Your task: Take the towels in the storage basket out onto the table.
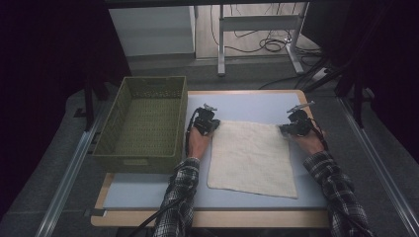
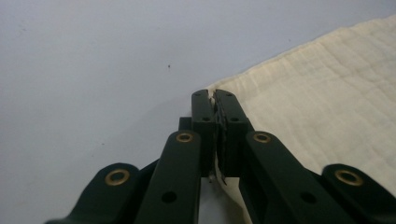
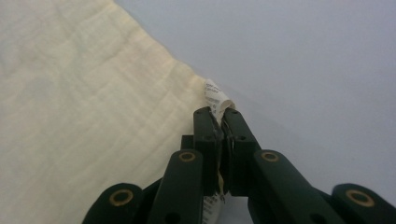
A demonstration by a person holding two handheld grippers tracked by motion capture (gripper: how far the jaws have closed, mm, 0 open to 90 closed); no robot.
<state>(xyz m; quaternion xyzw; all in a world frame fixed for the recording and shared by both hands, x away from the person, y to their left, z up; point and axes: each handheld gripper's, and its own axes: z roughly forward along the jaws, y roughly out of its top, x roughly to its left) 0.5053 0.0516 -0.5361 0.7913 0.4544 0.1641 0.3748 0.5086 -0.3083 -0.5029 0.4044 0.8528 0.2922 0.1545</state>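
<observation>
High view: both grippers (image 1: 213, 125) (image 1: 285, 128) pinch cloth (image 1: 252, 158) corners (far edge).

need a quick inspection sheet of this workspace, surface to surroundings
surface: pale blue table top with wooden edge, flat, no spills.
job's things: cream cloth spread flat; its white label sticks out at the right tool's corner.
clutter: green woven basket at the table's left, nothing seen in it.
grippers: left tool shut on the cloth's far left corner; right tool shut on the far right corner.
cables: a black cable trails by the left sleeve; more cables on the floor beyond.
surroundings: metal desk frame, dark curtains.
</observation>
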